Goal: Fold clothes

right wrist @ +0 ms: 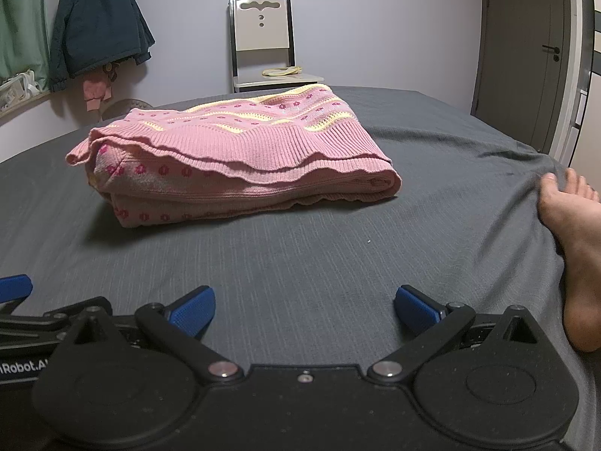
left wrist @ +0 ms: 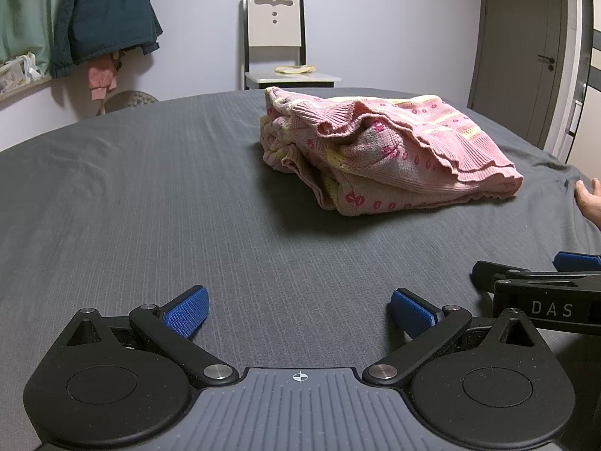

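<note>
In the left wrist view, the left hand-held gripper (left wrist: 298, 312) sat low over the bed (left wrist: 150, 195), its two blue-padded fingers (left wrist: 188, 315) spread wide apart with nothing between them. The pink sweater (left wrist: 383, 154) lay folded in a thick bundle on the grey bedsheet, well ahead of the gripper and a little to its right, with its ribbed, wavy hem on the top layer. At the right edge, part of the right hand-held gripper (left wrist: 541, 282) showed just beside the left one, and toes of a bare foot (left wrist: 589, 199) rested on the sheet near the sweater. Behind the bed stood a chair (left wrist: 274, 37) against the wall, and a dark jacket (left wrist: 105, 15) hung at the upper left. In the right wrist view, the right hand-held gripper (right wrist: 304, 310) was likewise wide open and held nothing, with grey sheet showing between its fingers. The sweater (right wrist: 233, 158) lay ahead and to the left, apart from both grippers, its layers stacked flat. The bare foot (right wrist: 574, 248) rested on the bed (right wrist: 413, 225) at the right, near the right finger. A piece of the left hand-held gripper (right wrist: 45, 312) showed at the lower left. A closed door (right wrist: 526, 45) stood at the right of the room.
</note>
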`<move>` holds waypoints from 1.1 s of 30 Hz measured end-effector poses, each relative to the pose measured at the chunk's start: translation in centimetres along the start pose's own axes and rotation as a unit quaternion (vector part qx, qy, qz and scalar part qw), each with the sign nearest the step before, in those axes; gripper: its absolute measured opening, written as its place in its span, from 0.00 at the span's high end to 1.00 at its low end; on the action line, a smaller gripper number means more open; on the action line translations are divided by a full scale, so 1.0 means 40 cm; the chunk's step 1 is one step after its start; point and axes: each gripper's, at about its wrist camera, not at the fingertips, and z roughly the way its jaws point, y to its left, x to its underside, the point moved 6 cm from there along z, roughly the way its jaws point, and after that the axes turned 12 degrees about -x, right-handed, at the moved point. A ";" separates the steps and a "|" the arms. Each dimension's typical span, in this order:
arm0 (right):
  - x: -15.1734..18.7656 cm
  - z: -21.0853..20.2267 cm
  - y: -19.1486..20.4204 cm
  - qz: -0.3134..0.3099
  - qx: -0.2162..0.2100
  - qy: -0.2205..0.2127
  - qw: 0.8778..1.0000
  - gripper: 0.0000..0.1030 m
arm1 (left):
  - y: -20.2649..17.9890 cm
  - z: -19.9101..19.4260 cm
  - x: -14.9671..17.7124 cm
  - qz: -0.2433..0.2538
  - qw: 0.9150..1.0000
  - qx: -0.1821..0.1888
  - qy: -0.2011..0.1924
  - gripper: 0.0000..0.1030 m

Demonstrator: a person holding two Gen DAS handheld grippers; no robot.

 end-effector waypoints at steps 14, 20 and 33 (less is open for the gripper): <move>-0.005 -0.001 -0.001 0.003 -0.001 0.001 1.000 0.00 | -0.002 0.000 -0.003 -0.001 1.000 0.000 0.000 0.00; -0.007 -0.004 0.002 0.002 0.000 0.001 1.000 0.00 | -0.003 -0.002 -0.004 -0.001 1.000 0.000 0.001 0.00; -0.013 -0.007 0.008 0.001 0.002 0.001 1.000 0.00 | -0.004 -0.005 -0.002 -0.002 1.000 -0.001 0.002 0.00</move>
